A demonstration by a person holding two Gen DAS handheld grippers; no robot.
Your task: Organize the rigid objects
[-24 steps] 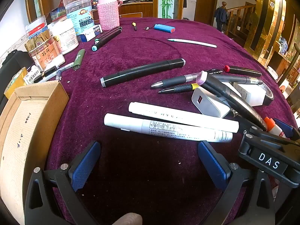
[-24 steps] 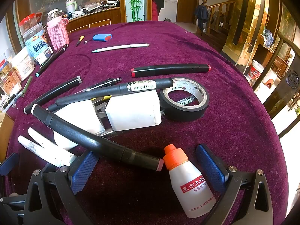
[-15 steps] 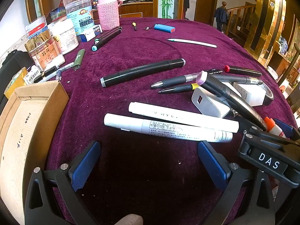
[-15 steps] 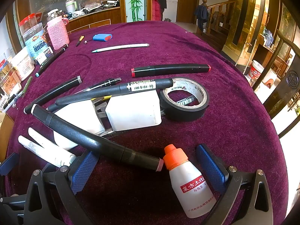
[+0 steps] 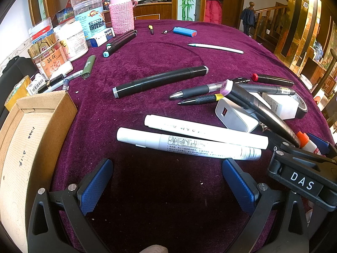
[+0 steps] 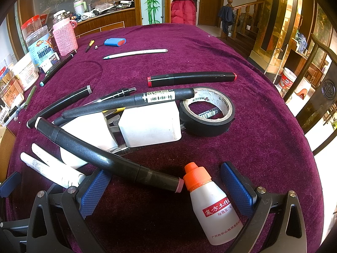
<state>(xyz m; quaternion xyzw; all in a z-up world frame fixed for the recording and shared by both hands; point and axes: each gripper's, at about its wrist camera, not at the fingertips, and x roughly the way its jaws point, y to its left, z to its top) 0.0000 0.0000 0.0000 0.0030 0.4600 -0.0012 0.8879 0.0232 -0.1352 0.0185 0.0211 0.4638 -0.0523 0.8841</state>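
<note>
A desk (image 5: 160, 50) draped in purple velvet carried a cardboard box (image 5: 31, 139) at your left, then scattered markers. Your left hand-held gripper (image 5: 167, 181) hung spread wide just before two white markers (image 5: 189, 143); your right hand-held gripper (image 6: 166, 186) gaped around a small orange-capped bottle (image 6: 212, 208).

Each black claw (image 5: 167, 186) has blue cross-hatched pads (image 5: 95, 186), silver screws and a white "DAS" label.
</note>
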